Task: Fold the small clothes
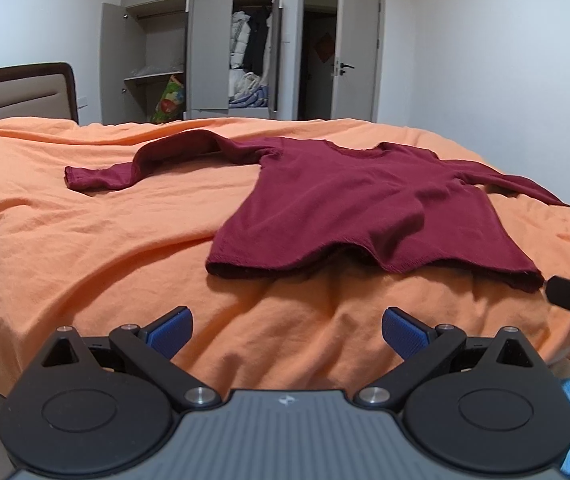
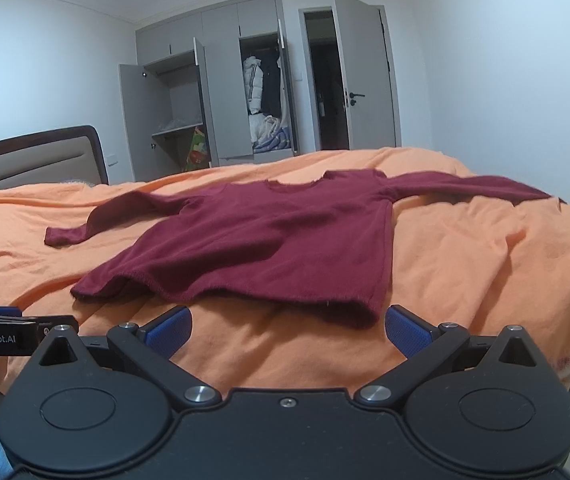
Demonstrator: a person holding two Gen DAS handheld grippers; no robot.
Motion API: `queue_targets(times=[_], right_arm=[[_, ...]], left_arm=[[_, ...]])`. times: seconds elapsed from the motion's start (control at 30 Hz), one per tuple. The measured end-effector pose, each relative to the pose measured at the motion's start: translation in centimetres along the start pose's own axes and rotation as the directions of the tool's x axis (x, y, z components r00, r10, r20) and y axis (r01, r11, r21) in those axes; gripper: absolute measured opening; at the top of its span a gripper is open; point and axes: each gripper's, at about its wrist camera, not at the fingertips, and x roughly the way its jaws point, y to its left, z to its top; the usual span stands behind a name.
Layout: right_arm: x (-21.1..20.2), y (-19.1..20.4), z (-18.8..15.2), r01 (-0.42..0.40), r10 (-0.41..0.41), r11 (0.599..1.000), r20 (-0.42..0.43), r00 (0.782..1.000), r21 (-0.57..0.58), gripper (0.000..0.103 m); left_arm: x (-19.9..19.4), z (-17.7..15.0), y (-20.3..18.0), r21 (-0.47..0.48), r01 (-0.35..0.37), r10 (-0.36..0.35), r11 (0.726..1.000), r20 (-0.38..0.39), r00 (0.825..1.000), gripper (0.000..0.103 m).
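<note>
On the orange bedspread point(image 1: 85, 240), left gripper point(image 1: 287, 332) gaping, empty; maroon shirt point(image 1: 365, 200) spread flat mid-bed; right gripper point(image 2: 288, 330) likewise wide, empty at hem—likely to pinch the loose bedspread along with the hem.

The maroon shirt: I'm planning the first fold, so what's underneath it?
The maroon shirt lies spread on the orange bedsheet, hem nearest both open grippers. Anything beneath its body is covered.
</note>
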Motion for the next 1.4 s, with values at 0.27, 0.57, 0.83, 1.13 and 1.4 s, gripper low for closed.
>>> queue_targets(times=[0.27, 0.57, 0.83, 1.13, 1.4], right_arm=[[2.8, -1.8, 2.9, 0.021, -0.022, 0.999, 0.023, 0.999, 0.043, 0.103], [6.8, -5.2, 6.4, 0.099, -0.092, 0.989, -0.074, 0.993, 0.106, 0.103], [10.0, -10.2, 8.7, 0.213, -0.193, 0.966, -0.134, 0.972, 0.149, 0.103], [12.5, -13.9, 10.3, 0.281, -0.257, 0.946, -0.155, 0.954, 0.161, 0.103], [15.1, -16.8, 10.6, 0.328, -0.309, 0.929, -0.130, 0.942, 0.168, 0.103]], left_arm=[[2.6, 3.5, -0.1, 0.025, -0.054, 0.054, 0.998, -0.012, 0.998, 0.103], [8.3, 10.3, -2.4, 0.056, -0.070, 0.071, 0.996, -0.018, 0.997, 0.103], [14.0, 15.7, -6.5, 0.108, -0.051, 0.054, 0.993, -0.029, 0.998, 0.103], [19.9, 19.0, -10.7, 0.121, 0.009, -0.003, 0.993, -0.054, 0.999, 0.103], [25.4, 19.6, -14.3, 0.159, 0.049, -0.032, 0.986, -0.105, 0.994, 0.103]])
